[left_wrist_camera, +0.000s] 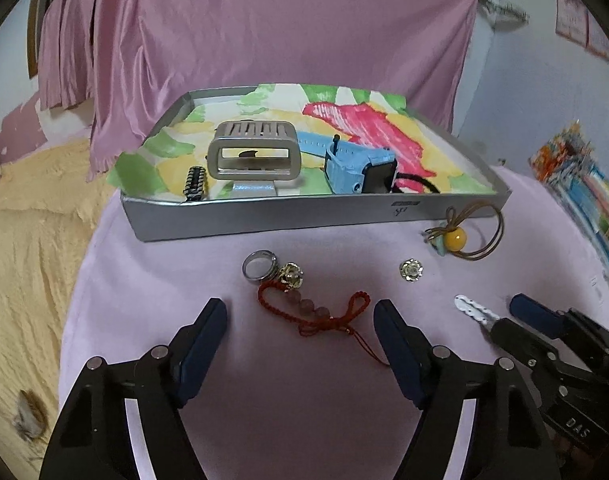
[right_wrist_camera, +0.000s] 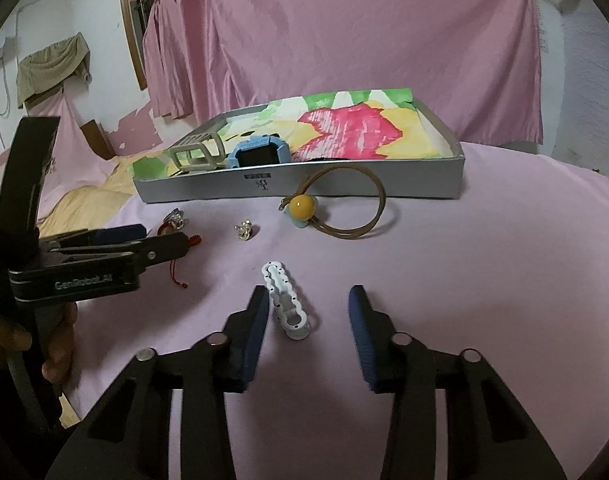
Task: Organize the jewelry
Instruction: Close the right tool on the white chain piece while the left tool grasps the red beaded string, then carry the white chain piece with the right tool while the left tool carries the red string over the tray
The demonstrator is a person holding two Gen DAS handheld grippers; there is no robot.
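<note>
Jaws of both grippers spread empty: red bracelet (left_wrist_camera: 312, 312) between left pair, white clip (right_wrist_camera: 286, 306) between right pair, pickup step, next closing then carrying to tray (right_wrist_camera: 344, 188).

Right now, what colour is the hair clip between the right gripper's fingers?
White hair clip, clearest in the right wrist view.

"GenRobot.AI" in pale letters runs along the black side bar of the left tongs (right_wrist_camera: 160, 240), read from the right wrist view. "DAS" in pale capitals sits on the black body of the right tongs (left_wrist_camera: 500, 312), read from the left wrist view. Front wall of the silver tray (right_wrist_camera: 384, 178) carries a small dark sticker and a handwritten mark below it; neither legible.
</note>
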